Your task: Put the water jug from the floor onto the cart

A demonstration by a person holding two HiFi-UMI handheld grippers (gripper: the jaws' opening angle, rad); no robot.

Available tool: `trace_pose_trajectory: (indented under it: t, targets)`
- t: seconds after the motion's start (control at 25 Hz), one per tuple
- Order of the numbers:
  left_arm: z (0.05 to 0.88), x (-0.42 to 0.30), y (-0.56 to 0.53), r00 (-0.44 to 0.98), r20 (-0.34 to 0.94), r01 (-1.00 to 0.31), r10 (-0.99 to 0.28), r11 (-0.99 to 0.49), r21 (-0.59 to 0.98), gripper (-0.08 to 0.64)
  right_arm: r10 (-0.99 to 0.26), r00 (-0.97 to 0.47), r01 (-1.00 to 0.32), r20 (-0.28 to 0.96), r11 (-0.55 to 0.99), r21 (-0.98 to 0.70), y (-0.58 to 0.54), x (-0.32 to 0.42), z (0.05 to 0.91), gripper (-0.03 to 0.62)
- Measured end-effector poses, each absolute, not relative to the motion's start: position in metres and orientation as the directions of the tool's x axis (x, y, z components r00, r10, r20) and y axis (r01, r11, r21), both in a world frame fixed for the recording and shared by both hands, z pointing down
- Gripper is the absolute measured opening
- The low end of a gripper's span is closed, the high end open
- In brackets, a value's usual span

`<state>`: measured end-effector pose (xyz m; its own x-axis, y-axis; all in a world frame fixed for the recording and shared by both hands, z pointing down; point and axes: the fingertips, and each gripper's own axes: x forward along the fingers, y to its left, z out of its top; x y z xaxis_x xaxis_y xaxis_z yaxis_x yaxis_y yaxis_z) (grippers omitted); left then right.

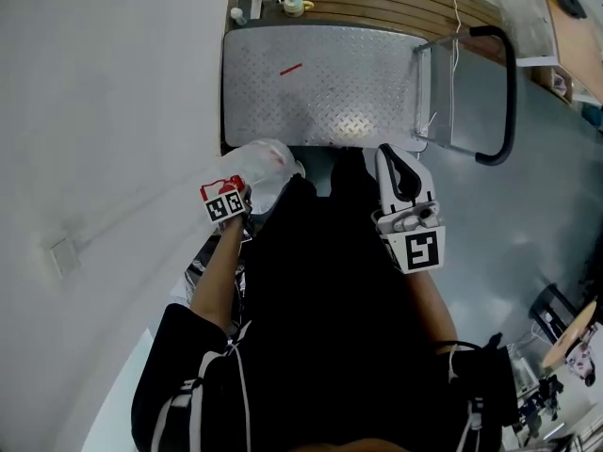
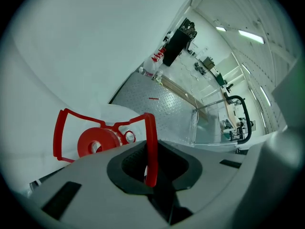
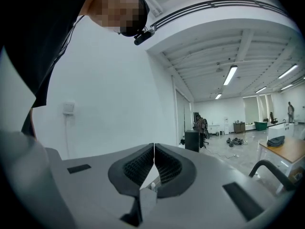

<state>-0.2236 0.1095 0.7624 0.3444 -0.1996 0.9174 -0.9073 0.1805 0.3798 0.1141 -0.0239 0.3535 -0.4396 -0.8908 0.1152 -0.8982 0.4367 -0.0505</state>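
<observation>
Red handle [image 2: 150, 144] of water jug [image 1: 268, 163] pinched by down-tilted left gripper [image 2: 148, 171]; right gripper [image 3: 154, 162] level, closed, empty.

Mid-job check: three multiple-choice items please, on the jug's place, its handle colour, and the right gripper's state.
1. The water jug is: A just short of the cart's near edge; B on the cart deck; C on a shelf.
2. Its handle is: A blue; B red; C black.
3. The right gripper is: A wide open; B shut on the handle; C shut, empty.
A: it shows below the deck edge. B: red loop in the left gripper. C: jaws meet on nothing.
</observation>
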Motion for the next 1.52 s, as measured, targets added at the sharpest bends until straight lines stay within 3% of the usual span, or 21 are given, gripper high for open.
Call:
trace_pose_trajectory:
  t: [0.44, 1.16, 1.52]
  targets:
    - [0.738, -0.157, -0.01, 0.299, 0.911, -0.903, -0.284, 0.225, 0.366, 0.061, -0.931, -0.364, -0.931, 0.014, 0.363, -0.036, -0.086, 0.219, 0.341, 0.018]
    - [0.756, 0.012, -0.155, 0.355, 0.871, -0.918, -0.34, 0.05, 0.394, 0.063, -0.962, -0.265, -0.964, 0.069, 0.263, -0.035, -0.096, 0.322, 0.358, 0.018]
    - [0.757, 0.066, -0.164, 0.384, 0.861, -0.915, -0.334, -0.011, 0.404, 0.062, -0.939, -0.33, -0.944, 0.096, 0.326, -0.051, -0.1, 0.332, 0.363, 0.018]
